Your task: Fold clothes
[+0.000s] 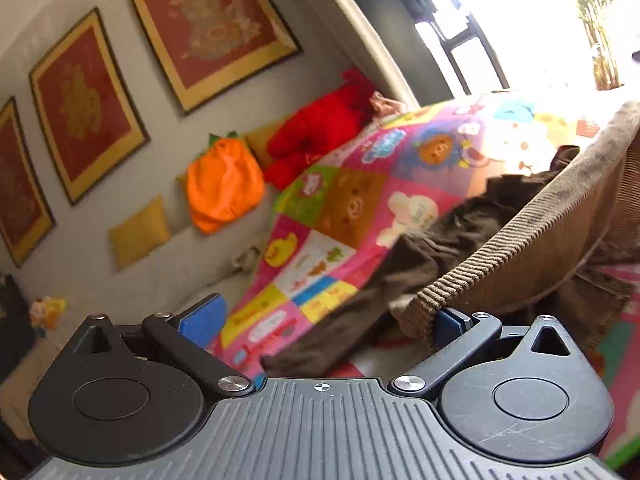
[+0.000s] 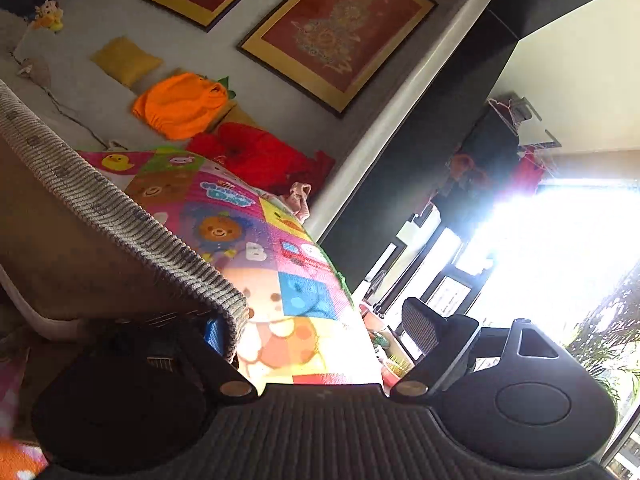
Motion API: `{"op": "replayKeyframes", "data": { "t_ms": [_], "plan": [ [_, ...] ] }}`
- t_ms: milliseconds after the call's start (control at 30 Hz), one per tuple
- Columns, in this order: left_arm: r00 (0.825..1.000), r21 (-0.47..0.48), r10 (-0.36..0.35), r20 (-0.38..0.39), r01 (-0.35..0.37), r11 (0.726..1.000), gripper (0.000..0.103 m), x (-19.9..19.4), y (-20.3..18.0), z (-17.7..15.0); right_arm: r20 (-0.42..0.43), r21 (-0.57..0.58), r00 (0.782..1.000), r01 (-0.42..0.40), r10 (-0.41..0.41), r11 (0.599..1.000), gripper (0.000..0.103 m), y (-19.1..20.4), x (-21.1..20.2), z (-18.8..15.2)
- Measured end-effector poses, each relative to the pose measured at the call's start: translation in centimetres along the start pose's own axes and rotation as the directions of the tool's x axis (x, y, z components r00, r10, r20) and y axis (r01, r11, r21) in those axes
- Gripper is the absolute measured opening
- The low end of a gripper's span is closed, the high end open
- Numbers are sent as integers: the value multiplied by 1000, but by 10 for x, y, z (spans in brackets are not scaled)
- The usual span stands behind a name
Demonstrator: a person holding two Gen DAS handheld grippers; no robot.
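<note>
A brown garment with a ribbed hem (image 1: 520,224) hangs stretched between my two grippers above a colourful cartoon mat (image 1: 332,208). In the left wrist view my left gripper (image 1: 320,320) has its jaws wide apart; the hem's corner lies against the right blue pad (image 1: 448,326), and the left pad (image 1: 202,320) is bare. A dark sleeve (image 1: 348,328) droops onto the mat. In the right wrist view the ribbed hem (image 2: 132,216) drapes over the left pad (image 2: 214,336) of my right gripper (image 2: 320,332), whose jaws are also apart.
An orange pumpkin cushion (image 1: 224,188), a red plush toy (image 1: 320,132) and yellow pillows (image 1: 138,232) lie by the wall under framed red pictures (image 1: 212,28). A bright window (image 2: 560,248) and a dark cabinet (image 2: 420,152) stand beyond the mat.
</note>
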State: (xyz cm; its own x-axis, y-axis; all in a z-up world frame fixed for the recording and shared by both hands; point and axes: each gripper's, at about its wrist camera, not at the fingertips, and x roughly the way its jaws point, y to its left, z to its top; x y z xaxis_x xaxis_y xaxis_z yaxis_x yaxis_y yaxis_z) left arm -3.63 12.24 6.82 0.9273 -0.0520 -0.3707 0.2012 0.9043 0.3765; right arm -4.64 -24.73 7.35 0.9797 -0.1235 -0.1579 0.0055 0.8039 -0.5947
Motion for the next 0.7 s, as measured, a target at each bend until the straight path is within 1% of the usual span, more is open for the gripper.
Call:
{"op": "replayKeyframes", "data": {
  "t_ms": [33, 67, 100, 133, 167, 200, 233, 267, 300, 333, 367, 400, 433, 467, 500, 533, 567, 633, 667, 700],
  "plan": [
    [996, -39, -76, -41, 75, 996, 103, -2, 1, -11, -47, 0, 998, -52, 52, 999, 86, 3, -4, -13],
    [984, -90, -161, -74, 154, 984, 103, -4, 3, -23, -94, 13, 989, -115, 116, 993, 86, 5, -8, -28],
    [968, -137, -233, -93, 220, 966, 103, -5, 4, -33, -141, 32, 973, -179, 182, 983, 86, 7, -12, -42],
    [955, -172, -280, -94, 261, 950, 103, -7, 5, -40, -178, 62, 955, -229, 237, 971, 86, 7, -16, -53],
    [950, -196, -300, -80, 281, 940, 103, -8, 9, -42, -210, 95, 934, -274, 289, 957, 86, 7, -20, -63],
    [951, -219, -305, -52, 287, 932, 103, -7, 13, -39, -221, 134, 920, -301, 324, 944, 86, 4, -25, -69],
    [951, -245, -310, -24, 295, 924, 103, -5, 17, -35, -201, 184, 914, -318, 353, 930, 86, -3, -27, -67],
    [948, -284, -317, 5, 305, 909, 103, 1, 22, -28, -173, 237, 909, -335, 379, 912, 86, -11, -29, -64],
    [943, -332, -332, 32, 323, 886, 103, 10, 26, -20, -127, 304, 908, -348, 400, 887, 89, -21, -27, -57],
    [937, -363, -346, 45, 338, 868, 103, 21, 27, -13, -76, 373, 906, -361, 416, 855, 91, -31, -24, -48],
    [929, -392, -366, 53, 356, 848, 103, 37, 26, -3, -24, 438, 900, -381, 434, 814, 97, -40, -19, -39],
    [923, -409, -382, 44, 365, 836, 103, 50, 22, 2, 23, 489, 891, -406, 454, 772, 99, -46, -10, -31],
    [917, -423, -398, 24, 370, 827, 103, 61, 16, 5, 43, 504, 886, -418, 461, 756, 99, -46, -1, -22],
    [906, -440, -423, -10, 376, 816, 103, 73, 9, 6, 55, 510, 883, -425, 465, 748, 99, -45, 9, -13],
    [895, -453, -445, -42, 380, 806, 103, 83, 2, 6, 51, 493, 887, -422, 459, 761, 99, -40, 17, -5],
    [888, -450, -455, -65, 381, 808, 103, 89, -3, 4, 47, 462, 892, -418, 449, 782, 99, -35, 22, 3],
    [892, -431, -443, -85, 368, 824, 103, 93, -8, 0, 52, 435, 892, -425, 449, 794, 99, -31, 25, 9],
    [919, -377, -374, -122, 306, 874, 103, 100, -14, -2, 61, 386, 889, -440, 454, 811, 99, -24, 27, 17],
    [930, -356, -344, -126, 282, 891, 103, 106, -15, 0, 53, 370, 889, -440, 454, 819, 99, -20, 32, 19],
    [932, -350, -342, -117, 284, 893, 103, 115, -14, 4, 43, 355, 890, -438, 453, 826, 99, -15, 37, 22]
  ]
}}
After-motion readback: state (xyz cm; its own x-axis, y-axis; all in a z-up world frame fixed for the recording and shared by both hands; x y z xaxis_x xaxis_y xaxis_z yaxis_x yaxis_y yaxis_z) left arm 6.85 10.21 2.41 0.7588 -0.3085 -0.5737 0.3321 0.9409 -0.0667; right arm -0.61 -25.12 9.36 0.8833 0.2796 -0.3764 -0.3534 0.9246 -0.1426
